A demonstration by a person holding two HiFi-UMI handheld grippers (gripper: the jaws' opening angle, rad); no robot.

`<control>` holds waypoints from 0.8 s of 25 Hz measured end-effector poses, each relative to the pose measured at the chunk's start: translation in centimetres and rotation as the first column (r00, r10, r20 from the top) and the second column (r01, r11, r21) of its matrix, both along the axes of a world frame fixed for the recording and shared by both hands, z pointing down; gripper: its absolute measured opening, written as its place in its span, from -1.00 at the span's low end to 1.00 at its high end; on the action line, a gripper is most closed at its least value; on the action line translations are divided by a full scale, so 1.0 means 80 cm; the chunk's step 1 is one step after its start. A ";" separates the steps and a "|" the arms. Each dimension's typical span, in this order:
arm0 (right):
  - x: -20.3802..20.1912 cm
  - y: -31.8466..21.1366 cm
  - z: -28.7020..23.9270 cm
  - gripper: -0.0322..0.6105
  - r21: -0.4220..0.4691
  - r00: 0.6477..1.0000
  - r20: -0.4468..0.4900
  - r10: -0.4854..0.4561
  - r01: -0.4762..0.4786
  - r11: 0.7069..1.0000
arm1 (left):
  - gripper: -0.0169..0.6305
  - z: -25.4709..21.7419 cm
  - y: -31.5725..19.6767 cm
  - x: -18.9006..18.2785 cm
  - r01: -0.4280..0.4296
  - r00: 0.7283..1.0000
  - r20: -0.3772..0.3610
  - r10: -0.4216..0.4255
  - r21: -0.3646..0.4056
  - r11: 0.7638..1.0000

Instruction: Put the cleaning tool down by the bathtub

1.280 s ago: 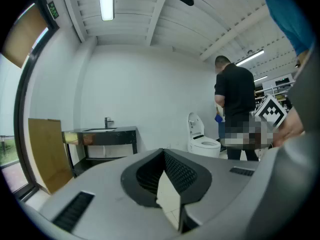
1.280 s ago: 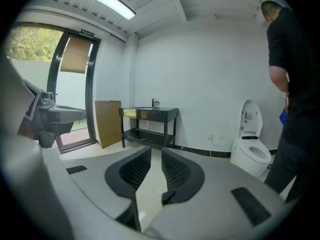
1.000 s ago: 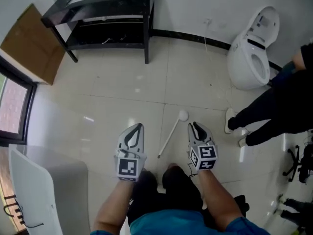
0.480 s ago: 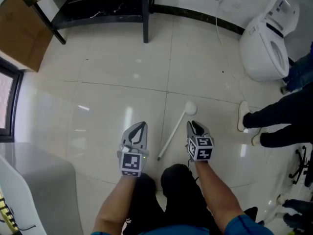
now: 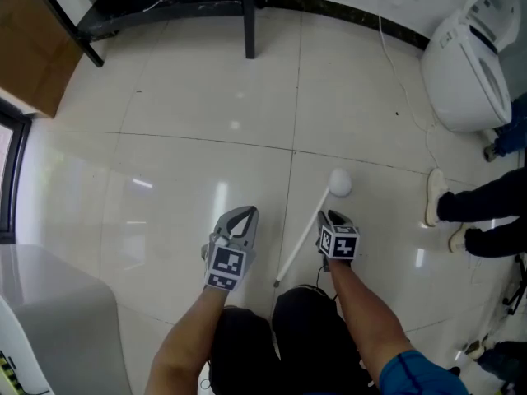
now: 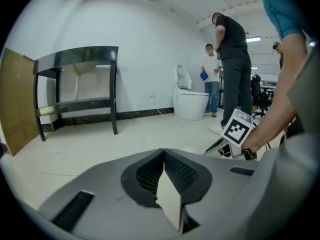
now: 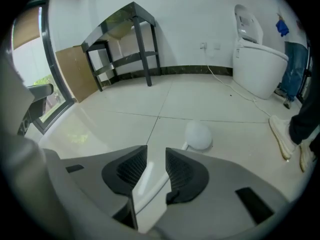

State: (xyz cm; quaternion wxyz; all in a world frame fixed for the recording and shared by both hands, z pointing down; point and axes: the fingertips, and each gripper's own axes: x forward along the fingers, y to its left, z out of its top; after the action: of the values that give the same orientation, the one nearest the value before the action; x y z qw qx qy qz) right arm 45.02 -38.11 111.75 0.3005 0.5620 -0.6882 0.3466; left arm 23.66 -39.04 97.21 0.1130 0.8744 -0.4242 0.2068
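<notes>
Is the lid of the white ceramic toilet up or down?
Up. The lid of the white ceramic toilet stands upright at its back, covering nothing.

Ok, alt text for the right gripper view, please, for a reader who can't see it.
The right gripper is opening its jaws around the white handle of a cleaning tool, whose round head rests on the pale tiled floor just ahead. A black table stands by the back wall at left, a white toilet at right.
</notes>
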 end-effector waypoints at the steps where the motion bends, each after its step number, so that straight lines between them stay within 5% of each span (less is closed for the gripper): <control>1: 0.000 0.001 0.018 -0.46 -0.016 1.000 -0.007 0.002 -0.002 1.000 | -0.94 0.018 0.000 0.001 -0.015 1.000 0.014 0.015 -0.007 1.000; 7: 0.000 0.013 0.114 -0.45 -0.111 0.999 -0.016 0.047 -0.048 0.993 | -0.94 0.094 0.009 -0.010 -0.048 0.997 0.056 0.051 -0.054 0.997; 14: 0.006 0.026 0.197 -0.45 -0.253 0.991 -0.024 0.133 -0.135 0.958 | -0.94 0.083 0.016 -0.010 -0.035 0.999 -0.007 0.035 -0.046 0.998; 20: 0.003 0.032 0.222 -0.43 -0.279 0.980 -0.075 0.183 -0.197 0.940 | -0.94 0.068 0.022 -0.024 -0.025 0.999 -0.046 0.023 -0.035 0.999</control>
State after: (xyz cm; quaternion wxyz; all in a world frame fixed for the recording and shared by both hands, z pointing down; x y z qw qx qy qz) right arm 45.27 -35.52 129.54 0.3599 0.5846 -0.5663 0.4560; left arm 21.74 -37.25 102.61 0.1356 0.8818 -0.4072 0.1957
